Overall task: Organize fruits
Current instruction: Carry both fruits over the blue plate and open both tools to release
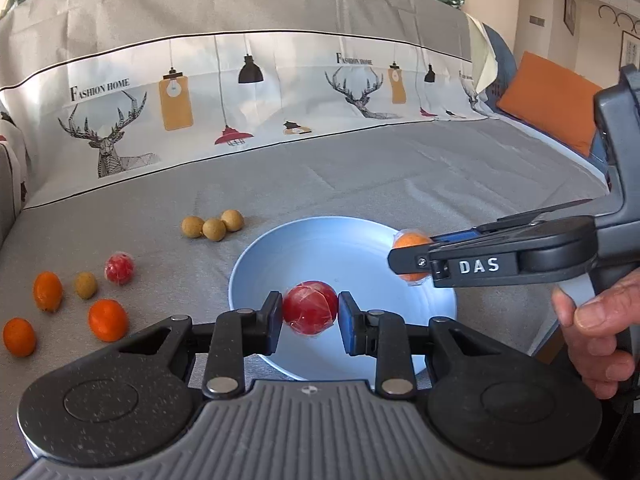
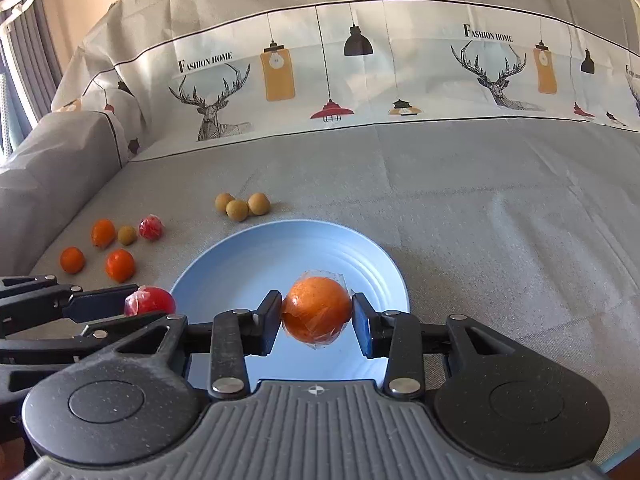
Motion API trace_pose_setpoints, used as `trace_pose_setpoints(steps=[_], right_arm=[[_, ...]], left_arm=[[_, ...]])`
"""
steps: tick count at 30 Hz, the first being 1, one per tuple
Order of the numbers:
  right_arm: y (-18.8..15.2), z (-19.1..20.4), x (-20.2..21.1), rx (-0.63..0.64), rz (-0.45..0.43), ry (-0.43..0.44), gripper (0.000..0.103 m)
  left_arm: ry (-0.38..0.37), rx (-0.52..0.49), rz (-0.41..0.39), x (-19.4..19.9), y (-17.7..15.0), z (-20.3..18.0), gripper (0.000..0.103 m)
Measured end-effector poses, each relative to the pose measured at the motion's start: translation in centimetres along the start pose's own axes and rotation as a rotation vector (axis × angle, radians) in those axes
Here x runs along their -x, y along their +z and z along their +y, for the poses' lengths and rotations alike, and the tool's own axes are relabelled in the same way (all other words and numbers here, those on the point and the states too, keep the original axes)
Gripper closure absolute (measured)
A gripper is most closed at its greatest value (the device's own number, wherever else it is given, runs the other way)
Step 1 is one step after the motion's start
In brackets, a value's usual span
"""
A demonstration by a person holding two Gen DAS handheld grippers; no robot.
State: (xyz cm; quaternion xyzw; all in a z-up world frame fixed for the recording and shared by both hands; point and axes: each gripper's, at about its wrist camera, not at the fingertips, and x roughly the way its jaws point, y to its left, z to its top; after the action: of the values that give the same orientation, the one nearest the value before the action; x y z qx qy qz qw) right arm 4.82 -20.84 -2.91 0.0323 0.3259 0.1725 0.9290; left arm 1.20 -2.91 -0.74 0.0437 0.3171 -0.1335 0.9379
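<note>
L gripper (image 1: 309,312) grips red fruit (image 1: 309,307); R gripper (image 2: 316,314) orange (image 2: 316,308).

So there's a light blue plate (image 2: 384,276) sitting empty on the grey bed cover. A red fruit (image 1: 310,307) wrapped in clear film hangs over its near edge, and a wrapped orange fruit (image 2: 316,307) is up over it too. Still lying on the cover to the left: three small oranges (image 1: 107,319), another wrapped red one (image 1: 119,268), one tan fruit (image 1: 85,285), plus three tan ones (image 1: 214,229) bunched together behind the plate.
</note>
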Motion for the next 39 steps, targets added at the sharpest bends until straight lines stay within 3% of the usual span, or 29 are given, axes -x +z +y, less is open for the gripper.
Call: trace_pose_setpoints(steps=[17,20,23,28,39], right_arm=[[-0.18,0.45,-0.16,0.022,0.003,0.001,0.063],[-0.18,0.47,-0.09,0.021,0.002,-0.002,0.063],[-0.12,0.44,-0.01,0.018,-0.002,-0.019,0.051],[-0.11,0.46,-0.13,0.017,0.003,-0.034,0.046],[0.02,0.59,0.06,0.027,-0.013,-0.045,0.045]], left_arm=[[-0.023,-0.023,0.000,-0.31,-0.19,-0.25,0.070],[-0.025,-0.013,-0.002,-0.19,-0.29,-0.22,0.063],[-0.017,-0.008,-0.001,-0.19,-0.36,-0.17,0.058],[-0.011,-0.006,0.000,-0.21,-0.41,-0.25,0.058],[0.002,-0.011,-0.009,0.19,-0.36,-0.40,0.058]])
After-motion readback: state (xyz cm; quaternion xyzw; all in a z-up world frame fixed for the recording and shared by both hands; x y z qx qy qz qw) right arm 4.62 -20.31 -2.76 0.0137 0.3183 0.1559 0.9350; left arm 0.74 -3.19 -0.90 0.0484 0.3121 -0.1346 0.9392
